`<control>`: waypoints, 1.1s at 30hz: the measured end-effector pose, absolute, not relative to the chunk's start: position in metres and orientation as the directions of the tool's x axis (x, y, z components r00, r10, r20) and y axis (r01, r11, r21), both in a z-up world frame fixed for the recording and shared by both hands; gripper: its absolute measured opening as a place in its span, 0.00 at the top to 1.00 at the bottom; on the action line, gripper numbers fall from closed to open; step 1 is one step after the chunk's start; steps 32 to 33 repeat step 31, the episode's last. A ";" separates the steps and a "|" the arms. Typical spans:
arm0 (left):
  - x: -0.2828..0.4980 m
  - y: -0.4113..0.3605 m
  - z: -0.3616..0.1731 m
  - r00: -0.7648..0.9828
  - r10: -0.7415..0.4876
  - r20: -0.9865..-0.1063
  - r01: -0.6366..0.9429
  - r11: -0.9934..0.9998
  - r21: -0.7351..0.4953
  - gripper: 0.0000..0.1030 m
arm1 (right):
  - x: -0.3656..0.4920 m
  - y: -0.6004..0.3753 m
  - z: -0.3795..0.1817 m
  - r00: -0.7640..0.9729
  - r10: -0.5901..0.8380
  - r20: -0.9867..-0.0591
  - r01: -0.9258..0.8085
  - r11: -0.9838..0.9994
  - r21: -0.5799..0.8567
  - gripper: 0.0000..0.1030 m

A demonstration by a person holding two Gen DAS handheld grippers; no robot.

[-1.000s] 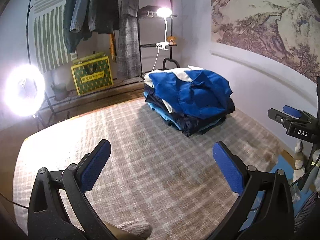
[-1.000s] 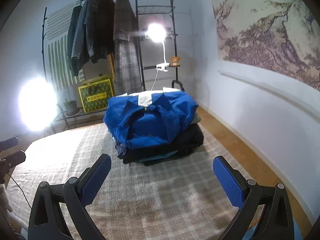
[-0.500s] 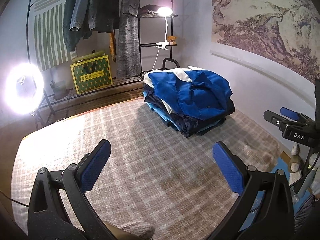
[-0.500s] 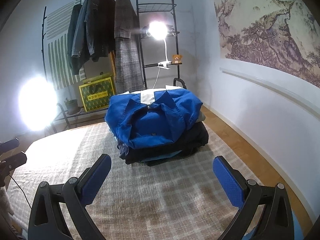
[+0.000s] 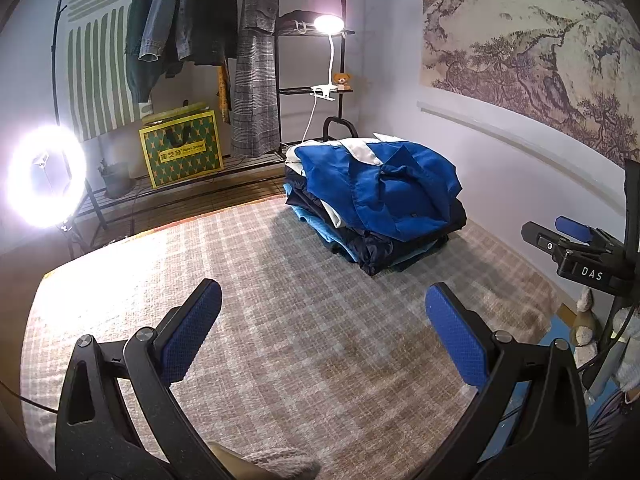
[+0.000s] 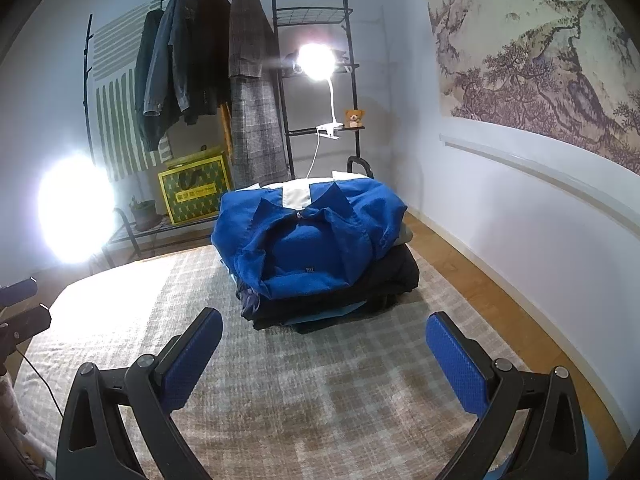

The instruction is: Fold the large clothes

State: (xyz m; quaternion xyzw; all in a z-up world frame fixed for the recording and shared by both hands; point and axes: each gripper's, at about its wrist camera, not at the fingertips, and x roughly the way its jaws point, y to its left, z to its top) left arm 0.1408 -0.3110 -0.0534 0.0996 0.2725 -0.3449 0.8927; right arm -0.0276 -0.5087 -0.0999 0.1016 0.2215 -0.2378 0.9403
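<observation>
Both spread wide, empty. Blue jacket (image 6: pixel 316 236) tops the clothes stack (image 6: pixel 332 300) on the plaid blanket (image 6: pixel 280 392): 12 o'clock of right gripper (image 6: pixel 324 354), 1 o'clock of left gripper (image 5: pixel 322 336). Right looks nearer.

"DAS" stands in white on the black right gripper (image 5: pixel 576 240).

Home room: coat rack (image 6: pixel 224 60) with hung jackets, checked rug (image 5: pixel 280 320), landscape mural (image 5: pixel 520 40), ring light (image 5: pixel 44 176).
</observation>
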 end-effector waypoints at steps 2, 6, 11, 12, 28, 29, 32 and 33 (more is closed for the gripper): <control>0.140 -0.312 -0.054 0.615 -0.560 -0.555 0.670 0.743 -0.007 0.00 | -0.027 -0.508 -0.100 0.789 -0.401 -0.466 0.492 0.866 0.086 0.00; 0.141 -0.311 -0.053 0.614 -0.561 -0.556 0.669 0.743 -0.010 0.00 | -0.026 -0.507 -0.100 0.789 -0.395 -0.470 0.488 0.869 0.089 0.00; 0.141 -0.311 -0.053 0.615 -0.560 -0.555 0.668 0.744 -0.009 0.00 | -0.026 -0.504 -0.098 0.793 -0.393 -0.466 0.483 0.871 0.087 0.00; 0.140 -0.310 -0.052 0.616 -0.559 -0.555 0.666 0.746 -0.011 0.00 | -0.026 -0.504 -0.098 0.793 -0.392 -0.466 0.482 0.872 0.087 0.00; 0.135 -0.308 -0.048 0.653 -0.535 -0.536 0.647 0.762 0.027 0.00 | -0.023 -0.499 -0.099 0.798 -0.382 -0.467 0.469 0.879 0.083 0.00; 0.135 -0.308 -0.048 0.656 -0.532 -0.536 0.643 0.765 0.027 0.00 | -0.022 -0.499 -0.099 0.798 -0.381 -0.467 0.468 0.880 0.084 0.00; 0.135 -0.308 -0.047 0.655 -0.530 -0.539 0.641 0.767 0.024 0.00 | -0.022 -0.499 -0.099 0.799 -0.381 -0.466 0.469 0.879 0.085 0.00; 0.135 -0.308 -0.047 0.655 -0.530 -0.539 0.641 0.767 0.024 0.00 | -0.022 -0.499 -0.099 0.799 -0.381 -0.466 0.469 0.879 0.085 0.00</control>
